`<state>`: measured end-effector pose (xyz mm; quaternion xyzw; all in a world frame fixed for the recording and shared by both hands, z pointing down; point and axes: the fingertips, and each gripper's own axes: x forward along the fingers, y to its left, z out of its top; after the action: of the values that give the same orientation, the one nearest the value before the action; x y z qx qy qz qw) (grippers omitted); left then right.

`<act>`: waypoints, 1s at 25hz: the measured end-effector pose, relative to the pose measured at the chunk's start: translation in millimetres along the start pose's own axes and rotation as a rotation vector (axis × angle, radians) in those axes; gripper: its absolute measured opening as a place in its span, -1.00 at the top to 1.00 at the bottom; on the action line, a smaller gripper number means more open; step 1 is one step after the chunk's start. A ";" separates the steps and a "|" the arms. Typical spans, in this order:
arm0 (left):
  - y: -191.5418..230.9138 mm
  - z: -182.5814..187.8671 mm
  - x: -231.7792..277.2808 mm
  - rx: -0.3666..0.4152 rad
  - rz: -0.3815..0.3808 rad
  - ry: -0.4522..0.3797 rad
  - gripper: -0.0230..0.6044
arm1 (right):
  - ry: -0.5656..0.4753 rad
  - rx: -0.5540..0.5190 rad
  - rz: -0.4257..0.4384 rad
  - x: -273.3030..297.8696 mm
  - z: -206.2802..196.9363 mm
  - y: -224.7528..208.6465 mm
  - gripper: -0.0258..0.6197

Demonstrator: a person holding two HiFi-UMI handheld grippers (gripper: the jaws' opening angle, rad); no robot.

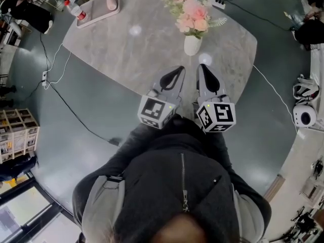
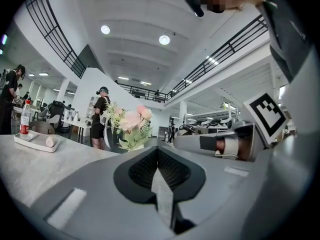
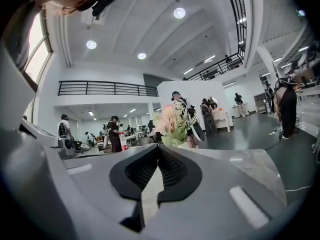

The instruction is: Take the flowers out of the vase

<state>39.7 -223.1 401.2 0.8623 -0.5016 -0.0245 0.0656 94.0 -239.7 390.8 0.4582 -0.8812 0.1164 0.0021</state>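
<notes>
Pink flowers (image 1: 192,13) with green leaves stand in a small white vase (image 1: 192,44) on the far right part of the grey marble table (image 1: 126,54). Both grippers are held side by side at the table's near edge, pointing at the vase and a little short of it. My left gripper (image 1: 180,69) is shut and empty, just left of the vase. My right gripper (image 1: 201,66) is shut and empty too, right below the vase. The left gripper view has the flowers (image 2: 131,121) beyond the closed gripper (image 2: 157,150). In the right gripper view the flowers (image 3: 172,121) rise just past the closed gripper (image 3: 159,149).
A tray (image 1: 98,9) with a pink object and a red-capped bottle (image 1: 75,9) sits at the table's far left. A white power strip (image 1: 218,4) lies behind the vase. Cables run over the floor at left. People stand in the hall behind.
</notes>
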 end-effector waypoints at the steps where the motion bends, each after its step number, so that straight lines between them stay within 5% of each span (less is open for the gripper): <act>1: 1.0 -0.4 1.0 0.000 -0.007 0.003 0.89 | -0.001 -0.001 -0.007 1.0 0.0 -0.3 0.91; 14: 36.6 13.6 18.5 0.022 -0.126 0.023 0.89 | -0.006 -0.010 -0.135 29.5 12.7 1.0 0.82; 25: 69.5 22.0 29.1 0.016 -0.171 0.036 0.89 | 0.001 -0.054 -0.261 61.6 13.3 -3.0 -0.15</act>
<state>-8.1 -284.2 389.7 0.9028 -0.4250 -0.0105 0.0653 62.1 -293.8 385.3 0.5685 -0.8170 0.0918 0.0300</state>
